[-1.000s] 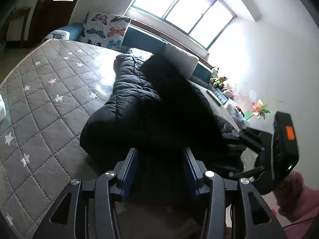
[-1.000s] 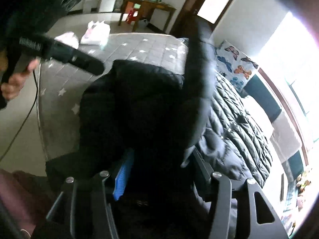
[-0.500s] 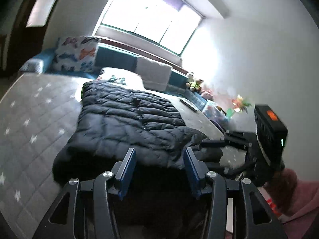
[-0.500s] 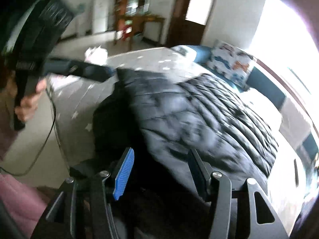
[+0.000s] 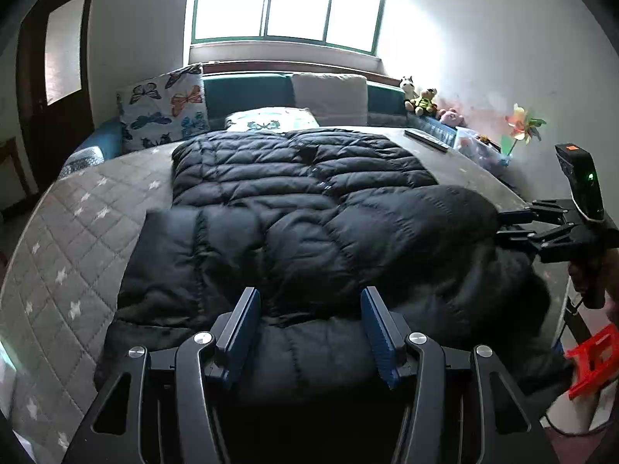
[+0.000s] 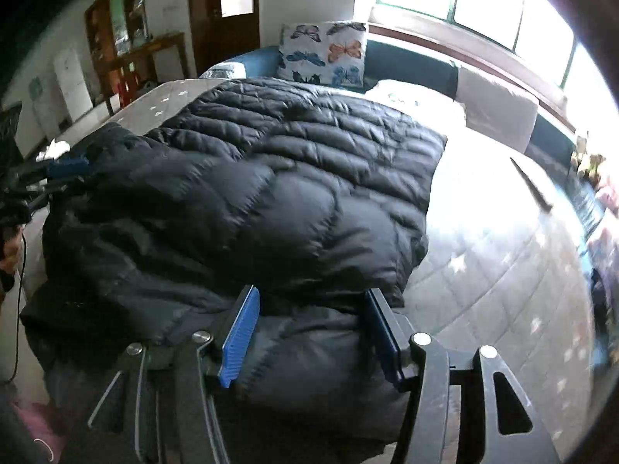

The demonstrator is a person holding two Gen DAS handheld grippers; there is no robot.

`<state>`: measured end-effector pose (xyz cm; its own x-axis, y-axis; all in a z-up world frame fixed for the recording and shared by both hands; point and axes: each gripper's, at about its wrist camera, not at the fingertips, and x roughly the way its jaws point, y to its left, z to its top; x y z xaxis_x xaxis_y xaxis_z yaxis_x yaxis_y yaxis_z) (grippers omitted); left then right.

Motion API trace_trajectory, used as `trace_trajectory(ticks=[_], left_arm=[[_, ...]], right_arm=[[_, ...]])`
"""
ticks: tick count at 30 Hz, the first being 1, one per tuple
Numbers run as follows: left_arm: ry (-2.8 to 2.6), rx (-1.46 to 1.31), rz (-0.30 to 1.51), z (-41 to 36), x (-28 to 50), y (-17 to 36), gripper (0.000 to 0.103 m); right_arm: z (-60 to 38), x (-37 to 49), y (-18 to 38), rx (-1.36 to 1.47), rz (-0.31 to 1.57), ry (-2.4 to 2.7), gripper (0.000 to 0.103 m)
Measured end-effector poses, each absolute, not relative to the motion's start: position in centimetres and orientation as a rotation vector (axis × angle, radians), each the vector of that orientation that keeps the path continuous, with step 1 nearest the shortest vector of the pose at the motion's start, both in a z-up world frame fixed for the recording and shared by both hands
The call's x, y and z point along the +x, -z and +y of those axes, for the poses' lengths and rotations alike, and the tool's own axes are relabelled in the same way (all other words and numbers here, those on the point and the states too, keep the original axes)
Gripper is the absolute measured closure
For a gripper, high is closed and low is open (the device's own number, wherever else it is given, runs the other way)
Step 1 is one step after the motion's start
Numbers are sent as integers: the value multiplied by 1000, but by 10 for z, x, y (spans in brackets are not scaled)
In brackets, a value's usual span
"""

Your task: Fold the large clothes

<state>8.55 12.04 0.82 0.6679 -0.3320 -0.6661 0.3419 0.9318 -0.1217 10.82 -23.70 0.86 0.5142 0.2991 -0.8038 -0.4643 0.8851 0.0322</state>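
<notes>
Jacket (image 5: 309, 208): your black puffer lies spread across the grey star-quilted mattress (image 5: 69, 255), its near hem folded up over the body, collar end toward twelve o'clock by the butterfly pillow (image 5: 162, 112) under the window (image 5: 286, 4). Your left gripper (image 5: 309, 332) sits at six o'clock in its own view, jaws opening, padded fabric bulging between the blue pads (image 5: 241, 332); whether they press it you cannot tell. Your right gripper (image 6: 309, 332), seen at three o'clock from the left camera, is also opening around the hem's other corner.
</notes>
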Motion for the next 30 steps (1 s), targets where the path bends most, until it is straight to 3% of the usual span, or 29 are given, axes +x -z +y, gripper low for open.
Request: trace_trajectory(ticks=[7, 11, 13, 15, 20, 22, 25, 26, 27, 30], left_arm=[[321, -49, 751, 132, 92, 7, 45], [245, -48, 695, 137, 93, -21, 45], [198, -41, 655, 149, 96, -37, 36], [133, -41, 670, 161, 109, -45, 16], [206, -168, 853, 189, 164, -27, 16], [247, -238, 916, 197, 178, -11, 27], [211, -164, 848, 194, 173, -14, 55], [206, -135, 804, 192, 168, -20, 74], [200, -120, 774, 188, 162, -25, 82], [135, -35, 629, 181, 144, -47, 85]], right_arm=[[-241, 115, -3, -186, 908, -452, 38], [-241, 118, -8, -181, 922, -422, 38], [-240, 116, -15, -194, 905, -414, 38], [-237, 112, -22, -211, 880, -425, 38], [-221, 108, -29, -213, 869, -510, 38], [-212, 109, -28, -239, 872, -523, 38], [-204, 109, -26, -275, 870, -525, 38], [-202, 110, -27, -279, 869, -527, 38], [-201, 112, -29, -280, 869, -528, 38], [-198, 114, -35, -273, 854, -529, 38]])
